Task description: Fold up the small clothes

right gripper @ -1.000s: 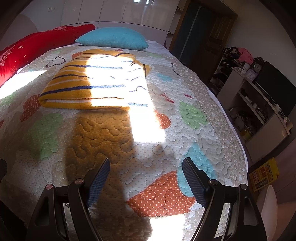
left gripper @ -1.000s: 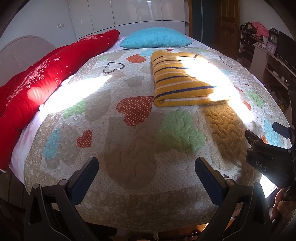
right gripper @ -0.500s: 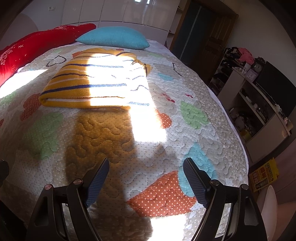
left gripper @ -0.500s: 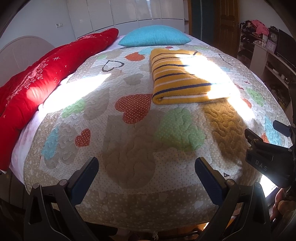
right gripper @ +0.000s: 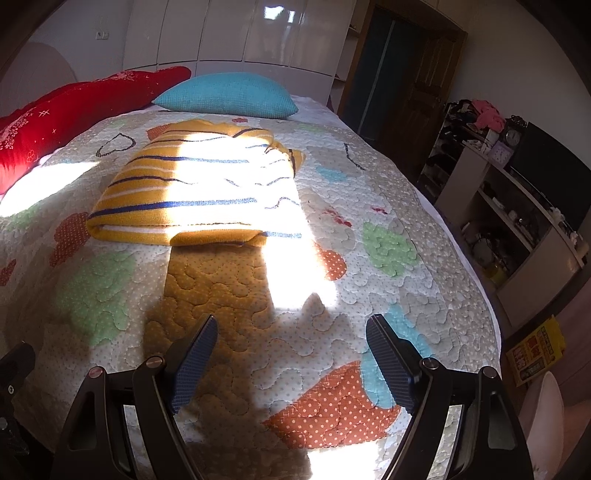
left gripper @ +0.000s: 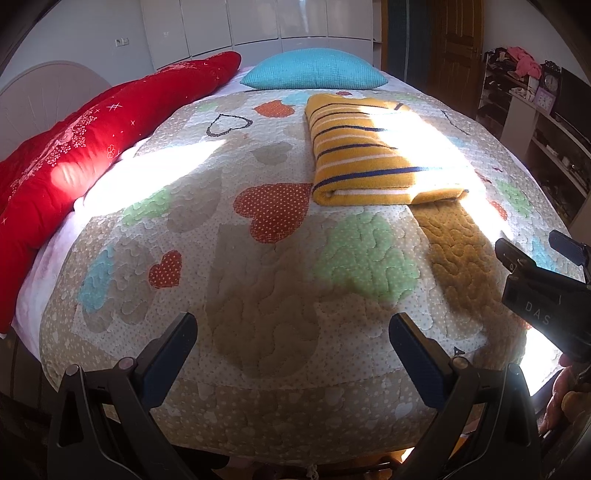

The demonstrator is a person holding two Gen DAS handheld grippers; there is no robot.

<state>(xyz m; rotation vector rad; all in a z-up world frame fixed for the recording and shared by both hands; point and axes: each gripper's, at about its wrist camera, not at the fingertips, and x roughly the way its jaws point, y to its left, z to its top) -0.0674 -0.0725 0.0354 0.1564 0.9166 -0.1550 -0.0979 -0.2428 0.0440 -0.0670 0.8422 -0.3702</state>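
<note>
A yellow garment with white and navy stripes (left gripper: 373, 158) lies folded into a neat rectangle on the patchwork quilt (left gripper: 258, 280), toward the far right of the bed. It also shows in the right wrist view (right gripper: 199, 192), partly washed out by sunlight. My left gripper (left gripper: 293, 345) is open and empty over the quilt's near edge, well short of the garment. My right gripper (right gripper: 291, 354) is open and empty above the quilt, apart from the garment. The right gripper's body shows at the right edge of the left wrist view (left gripper: 543, 295).
A red duvet (left gripper: 70, 155) runs along the bed's left side. A teal pillow (left gripper: 314, 74) lies at the head. White wardrobe doors (right gripper: 236, 33) stand behind. A shelf unit with clutter (right gripper: 517, 206) and a wooden door (right gripper: 417, 96) are to the right.
Both grippers have drawn back and dipped slightly; the view of the bed shifted a little. The garment has not moved and both grippers stayed open.
</note>
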